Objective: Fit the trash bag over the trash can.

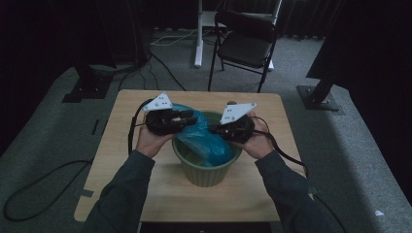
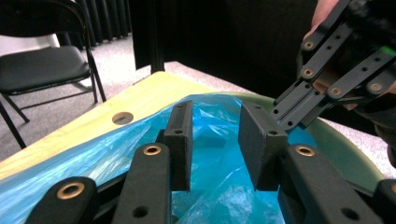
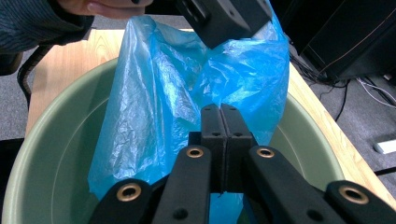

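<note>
A green bucket (image 1: 204, 179) stands mid-table with a crumpled blue plastic bag (image 1: 209, 143) in it, rising past the rim. My left gripper (image 1: 189, 118) is at the bucket's far left rim. In the left gripper view its jaws (image 2: 215, 116) stand apart, with the bag (image 2: 93, 149) beneath them and no pad touching it. My right gripper (image 1: 214, 130) is at the right rim. In the right gripper view its pads (image 3: 223, 108) are pressed together where the bag's film (image 3: 154, 93) runs into them, over the bucket's inside (image 3: 56, 154). The left gripper (image 3: 224, 18) hangs above the bag's top there.
The small wooden table (image 1: 126, 160) has a round hole (image 2: 122, 117) near its far edge. A black folding chair (image 1: 245, 43) stands behind it on grey carpet. Cables (image 1: 39, 189) trail on the floor at left, and stand bases sit at both sides.
</note>
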